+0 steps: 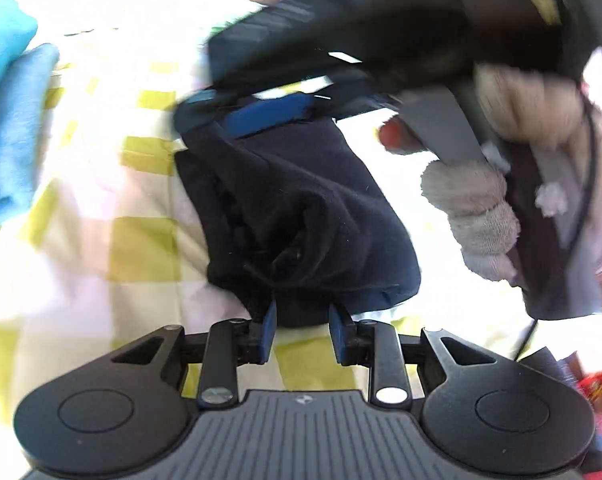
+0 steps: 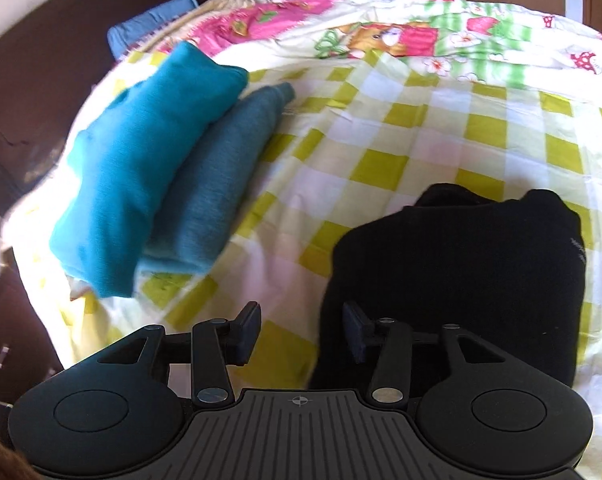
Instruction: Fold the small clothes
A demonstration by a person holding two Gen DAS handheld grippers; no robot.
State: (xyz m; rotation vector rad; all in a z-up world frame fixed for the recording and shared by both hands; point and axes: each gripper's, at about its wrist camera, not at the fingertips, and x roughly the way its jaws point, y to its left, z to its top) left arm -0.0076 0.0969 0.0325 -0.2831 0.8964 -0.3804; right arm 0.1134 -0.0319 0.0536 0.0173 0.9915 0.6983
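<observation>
Two grippers over a checked bedsheet (image 2: 381, 128). Left gripper (image 1: 303, 330) pinches the near edge of a dark navy garment (image 1: 301, 208) at frame centre. Right gripper (image 2: 301, 330) stands parted, nothing between its pads, garment at lower right. Folded teal clothes (image 2: 141, 168) lie at left.

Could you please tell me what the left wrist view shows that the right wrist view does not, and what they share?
Only the left wrist view shows the left claw shut on the dark garment, the right claw's body from outside, and the person's hand. Only the right wrist view shows the right claw open and empty, plus the cartoon-print quilt. Both show the dark garment, the checked sheet and the folded blue clothes.
</observation>
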